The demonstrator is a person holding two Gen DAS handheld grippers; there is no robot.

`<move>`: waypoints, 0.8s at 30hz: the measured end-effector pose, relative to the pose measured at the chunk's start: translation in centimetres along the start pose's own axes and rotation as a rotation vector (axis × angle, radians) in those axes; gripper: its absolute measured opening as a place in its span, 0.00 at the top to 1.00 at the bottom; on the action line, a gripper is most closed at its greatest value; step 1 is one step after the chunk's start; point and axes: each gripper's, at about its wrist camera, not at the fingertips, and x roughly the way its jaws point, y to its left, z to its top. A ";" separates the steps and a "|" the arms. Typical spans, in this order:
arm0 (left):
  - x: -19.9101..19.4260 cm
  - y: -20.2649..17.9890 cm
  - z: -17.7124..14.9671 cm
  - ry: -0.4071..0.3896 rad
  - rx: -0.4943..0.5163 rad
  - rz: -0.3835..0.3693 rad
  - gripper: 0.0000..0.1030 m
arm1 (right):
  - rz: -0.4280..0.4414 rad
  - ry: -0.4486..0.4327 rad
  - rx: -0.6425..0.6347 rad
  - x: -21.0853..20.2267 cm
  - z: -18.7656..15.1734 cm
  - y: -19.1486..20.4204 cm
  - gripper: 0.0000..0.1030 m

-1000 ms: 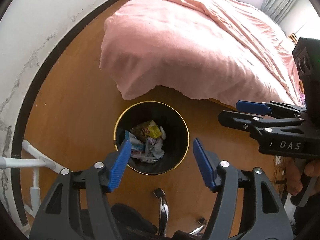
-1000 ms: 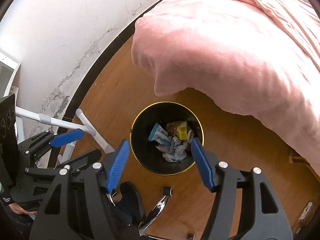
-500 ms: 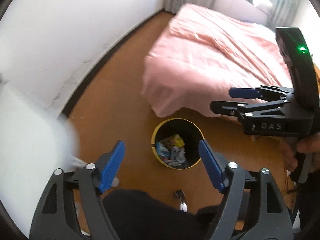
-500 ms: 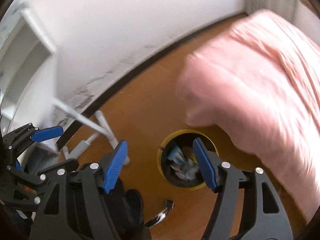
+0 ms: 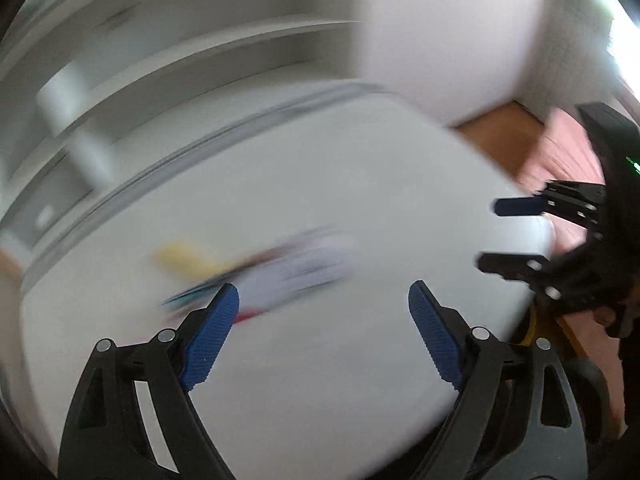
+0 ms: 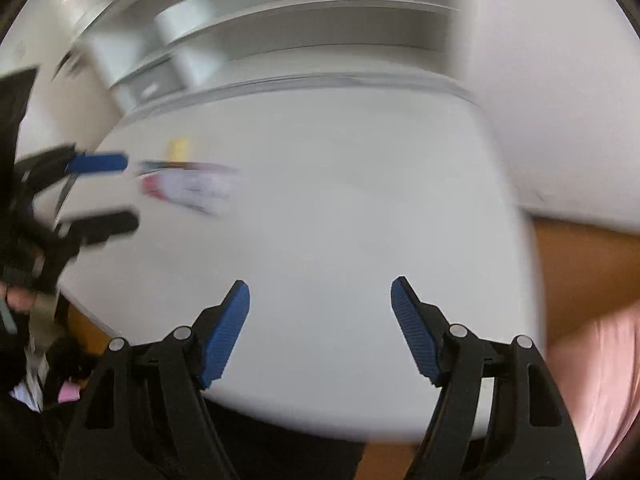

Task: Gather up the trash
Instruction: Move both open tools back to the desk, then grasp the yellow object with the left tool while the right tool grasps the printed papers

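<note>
Both views are motion-blurred. A white tabletop [image 5: 320, 184] fills them. On it lies a smeared white wrapper with red and blue print [image 5: 296, 272] [image 6: 192, 188], and a small yellow piece [image 5: 188, 258] [image 6: 178, 146] lies just beyond it. My left gripper [image 5: 323, 292] hangs above the table with the wrapper just past its left fingertip. Its jaws are opening and nothing is between them. My right gripper [image 6: 319, 284] is over bare tabletop, its jaws also opening and empty. Each gripper shows in the other's view: the right gripper [image 5: 508, 236] at the right edge, the left gripper [image 6: 108, 192] at the left edge.
White shelves [image 6: 280, 28] stand behind the table, with a white wall [image 5: 440, 40] to the right. Wooden floor [image 6: 580, 264] and the pink bed cover [image 6: 592, 360] lie past the table's right edge. A yellow rim [image 5: 532, 328] peeks out below that edge.
Both grippers swung up and away from the black bin on the floor to above the white table. The bin and most of the bed left view. Both jaws stand wider.
</note>
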 end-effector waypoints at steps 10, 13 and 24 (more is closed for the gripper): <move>0.3 13.7 -4.7 0.049 -0.318 0.074 0.18 | 0.111 0.146 -0.465 10.2 10.8 12.7 0.28; 0.6 15.3 -4.9 0.052 -0.337 0.075 0.18 | 0.140 0.226 -0.560 12.3 11.7 14.4 0.28; 4.3 14.7 -1.3 0.086 -0.325 0.049 0.18 | 0.170 0.282 -0.588 11.5 10.9 14.1 0.76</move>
